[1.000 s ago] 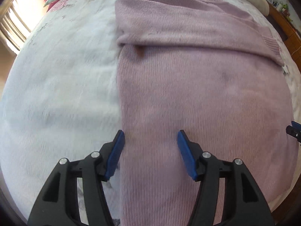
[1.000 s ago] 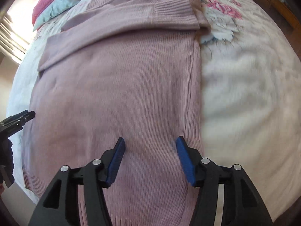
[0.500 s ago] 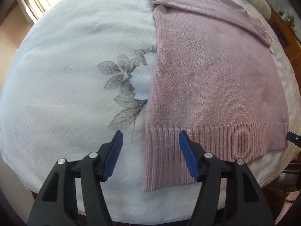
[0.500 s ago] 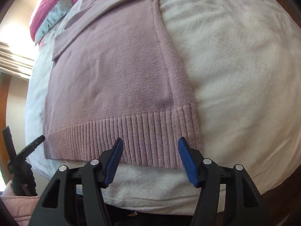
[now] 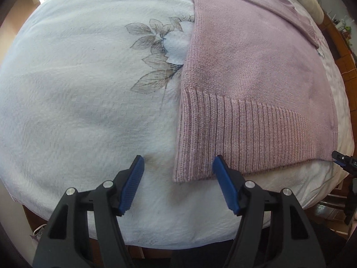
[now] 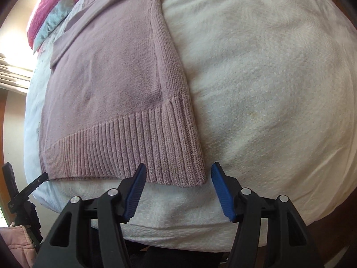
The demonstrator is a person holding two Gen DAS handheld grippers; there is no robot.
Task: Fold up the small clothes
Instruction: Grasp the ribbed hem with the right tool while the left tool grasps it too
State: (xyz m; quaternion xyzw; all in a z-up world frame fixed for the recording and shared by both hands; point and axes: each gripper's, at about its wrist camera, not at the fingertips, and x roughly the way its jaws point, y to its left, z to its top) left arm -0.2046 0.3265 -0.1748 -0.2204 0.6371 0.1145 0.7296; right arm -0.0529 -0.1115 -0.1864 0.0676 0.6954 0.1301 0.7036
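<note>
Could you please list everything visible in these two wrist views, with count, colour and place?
sweater: one, dusty pink knit, flat on the bed, sleeves folded across its far end, ribbed hem nearest the grippers.
bedspread: one, white with a grey leaf print, under the sweater.
pillows: bright pink and pale blue, at the far end of the bed; count unclear.
wooden furniture: brown, beyond the bed's far edge in the left wrist view.
left gripper: one, black with blue pads, open at the hem's left corner.
right gripper: one, black with blue pads, open at the hem's right corner.
</note>
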